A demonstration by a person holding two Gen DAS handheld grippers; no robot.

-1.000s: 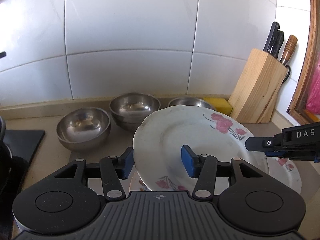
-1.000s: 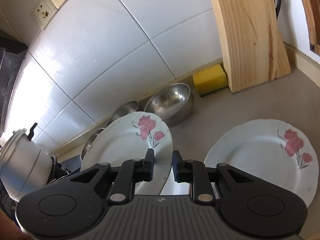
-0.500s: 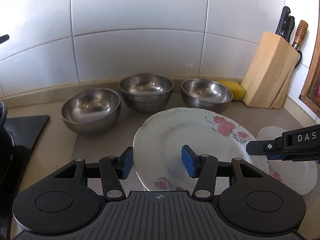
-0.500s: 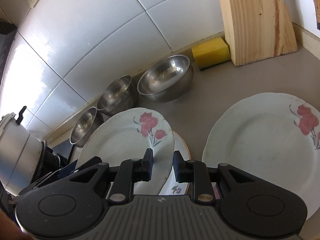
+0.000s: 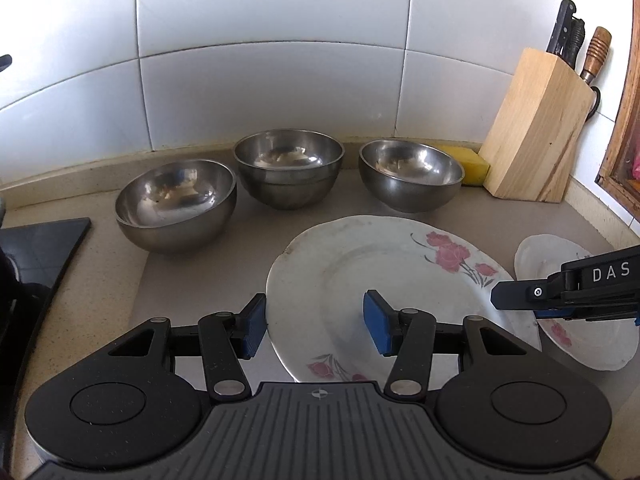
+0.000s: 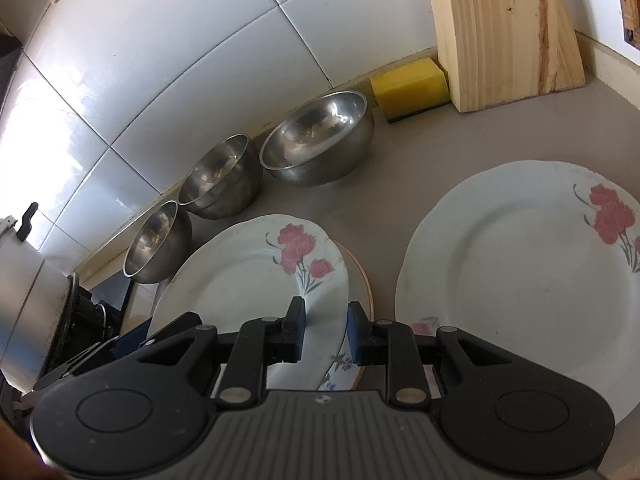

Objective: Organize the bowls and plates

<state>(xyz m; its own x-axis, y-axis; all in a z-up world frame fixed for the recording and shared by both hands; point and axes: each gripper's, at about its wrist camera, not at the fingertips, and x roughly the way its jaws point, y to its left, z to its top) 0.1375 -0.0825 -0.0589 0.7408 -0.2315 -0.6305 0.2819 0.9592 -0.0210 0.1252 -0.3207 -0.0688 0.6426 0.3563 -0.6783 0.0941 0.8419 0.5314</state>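
**Two claws on one flowered plate**

The left claw [image 5: 314,328] stands partly open at the lower centre of the left wrist view; the near rim of a white round plate with pink flowers [image 5: 360,272] lies between its blue pads, the left pad just beside the rim edge, the right pad over the plate's face; whether either pad presses on it I cannot tell. The right claw [image 6: 325,330] is clenched on that same plate [image 6: 240,276]: in the right wrist view its two dark pads pinch the plate's near right rim at lower centre, and the plate sits tilted above a second plate with an orange-edged rim [image 6: 358,276] that peeks out beneath it on the grey table [image 6: 392,160]. In the left wrist view the right claw's black finger enters from the right edge and meets the plate's rim. A third white flowered plate [image 6: 520,272] lies flat on the table at the right of the frame, apart from the held one. Three round steel bowls [image 5: 288,168] stand in a row along the white tiled wall, in the middle of the left wrist view; a yellow sponge [image 6: 408,88] and a pale wooden knife block [image 5: 536,136] sit at the upper right.
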